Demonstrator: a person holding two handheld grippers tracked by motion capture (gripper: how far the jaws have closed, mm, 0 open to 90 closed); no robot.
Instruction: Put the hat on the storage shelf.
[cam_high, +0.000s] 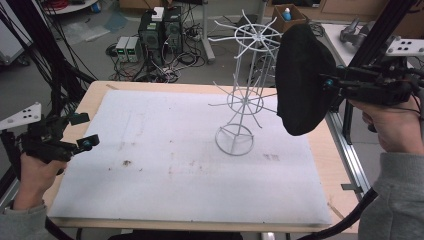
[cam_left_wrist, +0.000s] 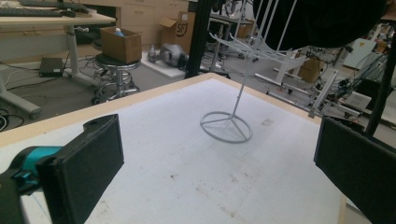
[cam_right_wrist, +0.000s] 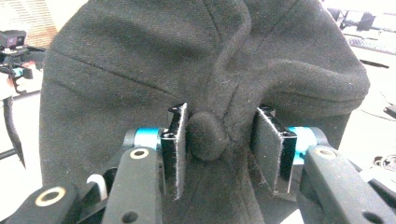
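White mat (cam_high: 165, 150) below; right gripper (cam_right_wrist: 219, 140), jaws parted around the black cap's (cam_high: 300, 80) button, should release only once the cap sits on the wire rack (cam_high: 245, 95). Left gripper (cam_left_wrist: 210, 168) open, idle.

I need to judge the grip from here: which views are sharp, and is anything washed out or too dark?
High view: even light, slightly soft, the black fabric cap a detail-less dark mass beside the white wire rack. Left gripper view: the foreground pads blurred, the rack's base sharper. Right gripper view: cap seams and top button crisp between the right gripper pads, bright background washed out.
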